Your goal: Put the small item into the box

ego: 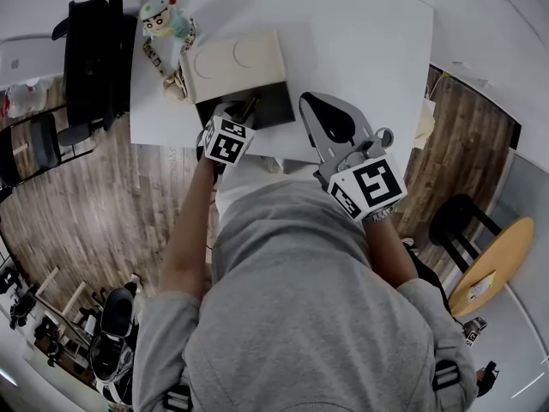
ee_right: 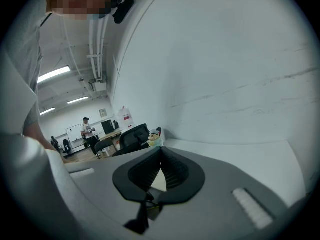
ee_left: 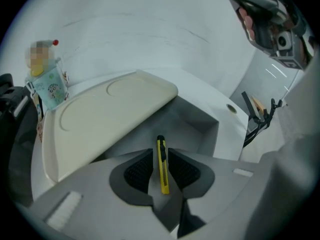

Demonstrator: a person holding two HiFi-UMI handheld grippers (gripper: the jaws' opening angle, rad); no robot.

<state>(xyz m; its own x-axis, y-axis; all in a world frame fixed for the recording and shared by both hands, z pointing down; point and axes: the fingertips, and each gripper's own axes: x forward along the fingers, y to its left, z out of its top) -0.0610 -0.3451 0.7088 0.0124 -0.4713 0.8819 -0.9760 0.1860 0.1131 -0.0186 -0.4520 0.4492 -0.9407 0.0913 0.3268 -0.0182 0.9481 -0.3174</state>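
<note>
Person in a light grey hooded sweatshirt. Its sleeves end above bare forearms, and a black strap with a buckle runs down each side. Each hand carries a matte grey plastic two-jaw tool. The left gripper has a white cube printed with black square markers. The right gripper has a matching marker cube behind a silvery metal frame with round fittings. Seen close up, each jaw is a smooth grey shell lined with black ribbed rubber pads and carries a small white textured rectangular patch.
</note>
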